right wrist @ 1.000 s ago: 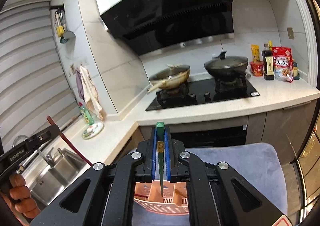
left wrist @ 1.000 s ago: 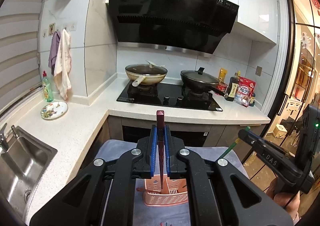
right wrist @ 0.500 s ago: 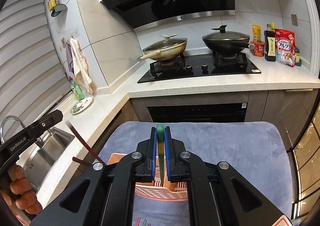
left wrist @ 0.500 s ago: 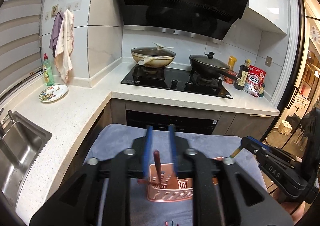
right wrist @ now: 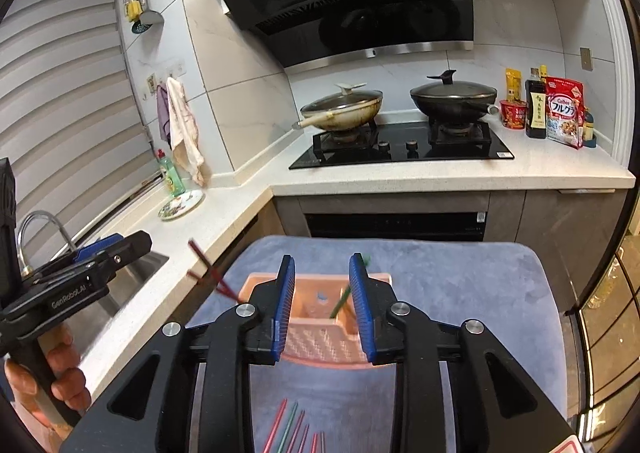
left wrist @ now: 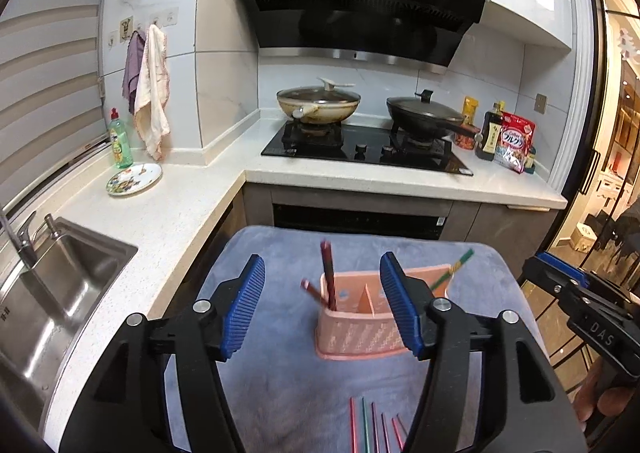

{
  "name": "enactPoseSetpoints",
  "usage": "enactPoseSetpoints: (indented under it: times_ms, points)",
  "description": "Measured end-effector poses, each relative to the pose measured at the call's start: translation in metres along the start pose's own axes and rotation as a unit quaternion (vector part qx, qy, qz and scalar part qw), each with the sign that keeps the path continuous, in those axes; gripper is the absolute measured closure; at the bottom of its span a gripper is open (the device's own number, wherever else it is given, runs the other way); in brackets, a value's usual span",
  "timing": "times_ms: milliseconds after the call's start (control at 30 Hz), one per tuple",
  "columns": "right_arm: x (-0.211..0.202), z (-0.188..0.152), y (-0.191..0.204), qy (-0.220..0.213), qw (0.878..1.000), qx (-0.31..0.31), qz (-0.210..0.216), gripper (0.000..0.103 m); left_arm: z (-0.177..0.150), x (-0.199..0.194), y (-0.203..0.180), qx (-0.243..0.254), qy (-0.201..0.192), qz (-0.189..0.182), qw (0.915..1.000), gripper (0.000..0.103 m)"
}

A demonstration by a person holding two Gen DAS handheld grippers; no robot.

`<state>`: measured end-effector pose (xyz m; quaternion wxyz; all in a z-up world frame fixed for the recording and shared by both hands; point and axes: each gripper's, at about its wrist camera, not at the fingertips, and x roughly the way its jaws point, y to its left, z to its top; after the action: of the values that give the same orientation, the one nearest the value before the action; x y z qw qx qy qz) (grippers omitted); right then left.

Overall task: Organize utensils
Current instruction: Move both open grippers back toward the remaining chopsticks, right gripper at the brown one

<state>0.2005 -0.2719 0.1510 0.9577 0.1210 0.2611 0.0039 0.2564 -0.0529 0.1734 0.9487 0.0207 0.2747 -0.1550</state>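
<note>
The left gripper (left wrist: 322, 309) has its two blue fingers spread wide and holds nothing. The right gripper (right wrist: 322, 305) is also spread apart and holds nothing.

The pink plastic utensil basket with a holey front (left wrist: 360, 327) stands in the middle of the grey-blue soft mat (left wrist: 280, 381), nearer the far edge than the near edge. Two dark red chopsticks (left wrist: 327, 277) lean in its left part, and one green chopstick (left wrist: 456, 267) leans out of its right part. The basket has two parts with a wall between them.

More thin sticks lie flat by the near edge of the mat: the loose red and green chopsticks (right wrist: 294, 429). About six show, but the picture cuts them off, so the count is not sure.

What could go wrong? The basket looks light, and the tall sticks lean far over the rims. A bump from a finger could tip it over and spill them. The flat sticks are thin and lie close side by side, so a gripper may pinch two at once, or one may slip and roll off the mat's near edge. A stick could also land in the wrong part and mix the colours.
</note>
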Motion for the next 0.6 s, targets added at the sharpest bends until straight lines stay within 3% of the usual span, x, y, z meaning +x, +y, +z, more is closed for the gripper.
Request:
enactPoseSetpoints:
  times_ms: [333, 600]
  points:
    - [-0.034, -0.111, -0.003, 0.081, 0.996, -0.023, -0.014, 0.075, -0.085, -0.024, 0.005, 0.006, 0.046, 0.018, 0.9988, 0.046]
    - [-0.049, -0.179, -0.003, 0.136, 0.990, -0.032, -0.026, 0.075, -0.146, -0.031, 0.009, -0.001, 0.091, 0.022, 0.9956, 0.046]
